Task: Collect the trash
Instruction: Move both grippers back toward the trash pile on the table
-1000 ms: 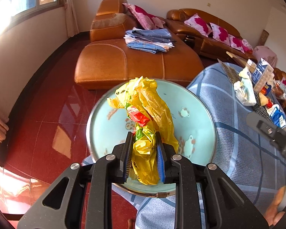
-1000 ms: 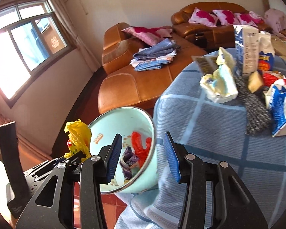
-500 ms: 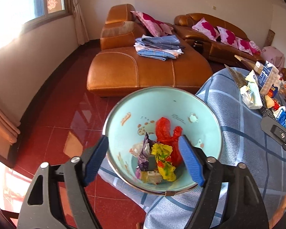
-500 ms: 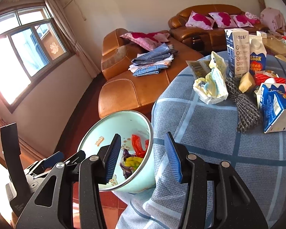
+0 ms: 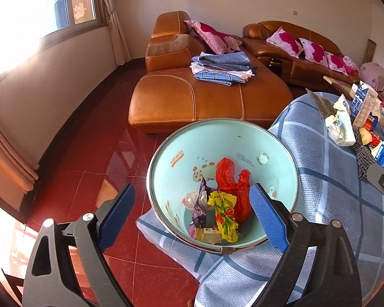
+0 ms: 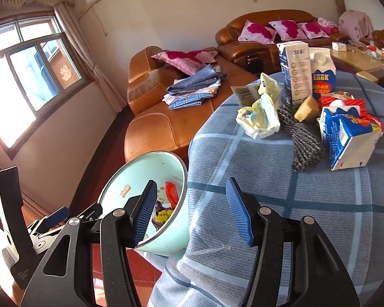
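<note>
Checked tablecloth (image 5: 332, 186), round enamel basin (image 5: 181, 138), crumpled wrappers (image 5: 224, 211)

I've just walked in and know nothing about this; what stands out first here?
A pale blue basin at the table's edge, holding a crumpled red bag and yellow wrapper. Farther back on the checked tablecloth, milk cartons and other litter cluster. Both grippers, left and right, hang open and empty.

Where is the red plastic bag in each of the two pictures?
Left wrist view: the red plastic bag lies inside the light blue bowl, low in the middle, between the open left tongs.
Right wrist view: only a bit of it shows over the bowl's rim, lower left, beside the open right tongs.
Shared landmark: the folded blue cloths on the orange sofa.
</note>
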The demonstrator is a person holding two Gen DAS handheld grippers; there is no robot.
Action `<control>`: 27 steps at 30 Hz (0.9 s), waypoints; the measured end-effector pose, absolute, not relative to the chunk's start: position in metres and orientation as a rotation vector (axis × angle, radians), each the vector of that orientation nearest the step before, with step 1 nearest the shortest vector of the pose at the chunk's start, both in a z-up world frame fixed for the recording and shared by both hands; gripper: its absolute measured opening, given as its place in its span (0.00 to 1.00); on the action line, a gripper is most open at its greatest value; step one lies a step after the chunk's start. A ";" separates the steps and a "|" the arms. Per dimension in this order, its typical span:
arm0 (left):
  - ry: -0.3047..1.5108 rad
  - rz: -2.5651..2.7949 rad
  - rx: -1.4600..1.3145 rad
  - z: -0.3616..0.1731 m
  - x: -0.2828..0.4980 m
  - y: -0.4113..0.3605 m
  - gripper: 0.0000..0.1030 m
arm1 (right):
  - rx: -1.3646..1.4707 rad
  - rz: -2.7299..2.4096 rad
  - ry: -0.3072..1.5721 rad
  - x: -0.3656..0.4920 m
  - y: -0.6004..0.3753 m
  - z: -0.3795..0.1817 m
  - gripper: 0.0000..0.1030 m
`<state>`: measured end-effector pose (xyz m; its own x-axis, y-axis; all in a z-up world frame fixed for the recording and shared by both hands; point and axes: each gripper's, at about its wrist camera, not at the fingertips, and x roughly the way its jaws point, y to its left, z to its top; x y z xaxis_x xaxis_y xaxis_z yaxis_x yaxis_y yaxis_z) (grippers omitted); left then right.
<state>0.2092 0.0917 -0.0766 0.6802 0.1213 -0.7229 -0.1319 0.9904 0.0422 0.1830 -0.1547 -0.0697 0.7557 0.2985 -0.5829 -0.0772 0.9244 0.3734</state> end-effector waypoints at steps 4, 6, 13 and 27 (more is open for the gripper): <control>0.804 0.142 -0.017 -0.074 0.207 0.089 0.90 | 0.340 0.202 0.675 0.179 -0.158 -0.067 0.54; 0.803 0.140 -0.014 -0.073 0.206 0.086 0.90 | 0.343 0.195 0.668 0.178 -0.161 -0.065 0.54; 0.804 0.113 -0.019 -0.071 0.204 0.075 0.90 | 0.345 0.151 0.658 0.175 -0.175 -0.066 0.57; 0.809 0.062 0.004 -0.070 0.204 0.047 0.91 | 0.391 0.038 0.654 0.159 -0.221 -0.075 0.60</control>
<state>0.2040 0.0472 -0.0702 0.6886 0.0569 -0.7230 -0.0536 0.9982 0.0274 0.1587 -0.2208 -0.0747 0.7958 0.1563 -0.5850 0.0874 0.9263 0.3664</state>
